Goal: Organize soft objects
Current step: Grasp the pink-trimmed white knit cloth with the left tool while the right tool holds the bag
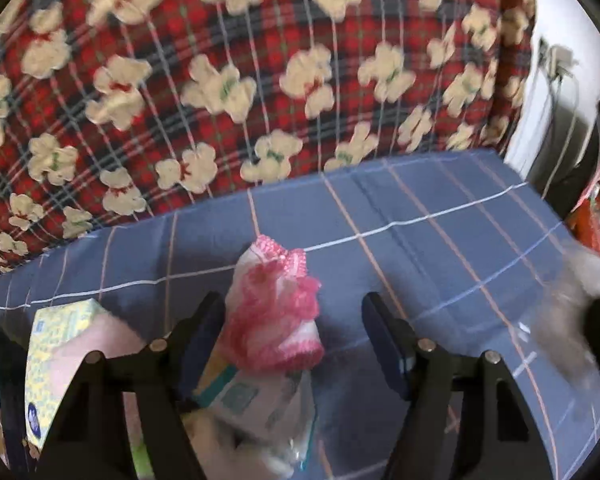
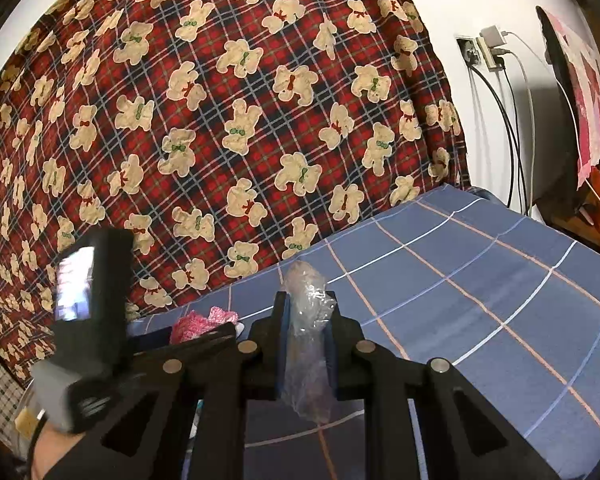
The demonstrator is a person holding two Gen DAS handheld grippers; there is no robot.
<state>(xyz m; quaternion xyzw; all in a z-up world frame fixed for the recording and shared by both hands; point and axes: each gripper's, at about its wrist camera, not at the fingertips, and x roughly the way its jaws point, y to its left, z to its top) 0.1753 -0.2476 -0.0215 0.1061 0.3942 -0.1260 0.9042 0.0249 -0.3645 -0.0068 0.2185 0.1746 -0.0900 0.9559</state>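
Jaws: left gripper [image 1: 294, 344] open, right gripper [image 2: 306, 344] clamping plastic bag [image 2: 308, 320] over blue checked bedsheet [image 2: 480, 280].

- Left wrist view looks steeply down past its tongs [image 1: 294, 340], close over the bed [image 1: 440, 240]
- Right wrist view looks shallower; both share the bear-print blanket [image 2: 220, 120] beyond the tongs

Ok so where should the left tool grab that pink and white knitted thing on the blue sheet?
Grip the bunched middle of the pink knit piece, coming from above and closing sideways across it. It lies crumpled lengthwise between the left tool's open pads, narrower across than along.
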